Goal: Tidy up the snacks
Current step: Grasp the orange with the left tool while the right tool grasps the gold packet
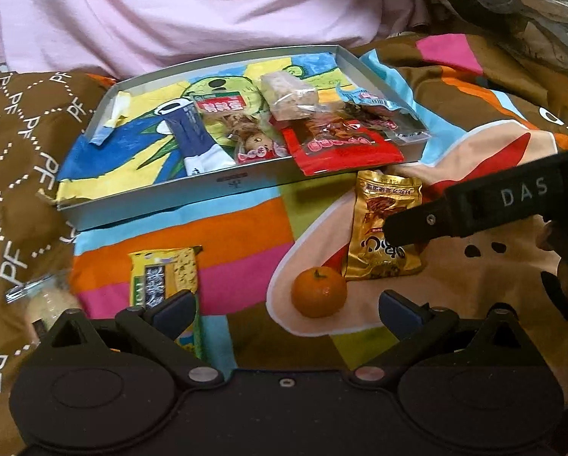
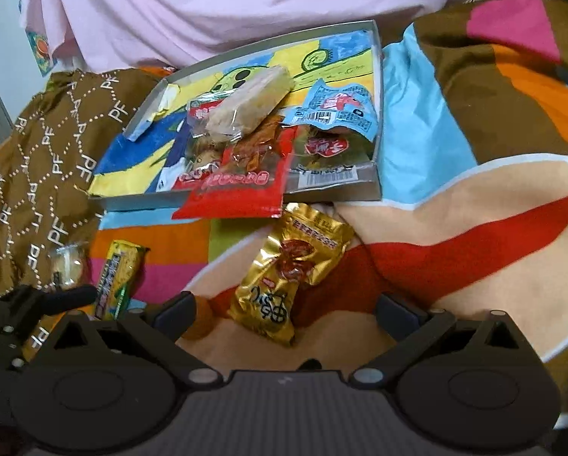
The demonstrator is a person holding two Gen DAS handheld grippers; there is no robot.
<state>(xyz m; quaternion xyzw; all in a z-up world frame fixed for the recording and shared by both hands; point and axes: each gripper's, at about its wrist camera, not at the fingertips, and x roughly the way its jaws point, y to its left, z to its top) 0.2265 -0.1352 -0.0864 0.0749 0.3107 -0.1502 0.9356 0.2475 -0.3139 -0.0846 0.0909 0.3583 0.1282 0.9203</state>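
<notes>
tray (image 1: 223,193): shallow grey box on the patterned bedspread (image 1: 246,224), in front of a person in a pink top (image 1: 170,11); it is the landmark here and, by my reading, where the snacks are meant to end up
in the tray: red packet (image 1: 341,144) lapping over the near rim, probably dropped in rather than squared up; clear-wrapped bar (image 1: 289,95) lying on top of it; light blue packet (image 1: 375,108) at the tray's right end; blue-and-white stick (image 1: 196,140) and small clear bag (image 1: 238,125) nearer the middle; the left half lies bare, so room remains
outside the tray: gold packet (image 2: 287,277) just beside the near rim, below the red packet; orange (image 1: 319,292) further from the tray, touching the gold packet's lower corner; yellow-green bar (image 1: 166,281) well apart from the tray's near rim toward its left end; small clear pot (image 1: 44,300) further left again
left gripper (image 1: 284,311): fingers wide apart, nothing between them; the orange sits in the gap ahead, so I judge it the likely next pick
right gripper (image 2: 284,311): fingers spread, empty; lined up on the gold packet, which lies between and just beyond the tips
right finger (image 1: 417,228): in the left view it lies across the gold packet, which fits an approach from that side
progress: roughly half done, as a judgement; four items wait outside the tray
risk: the orange may roll on soft bedding; the crinkly gold foil may slip if pinched by an edge
</notes>
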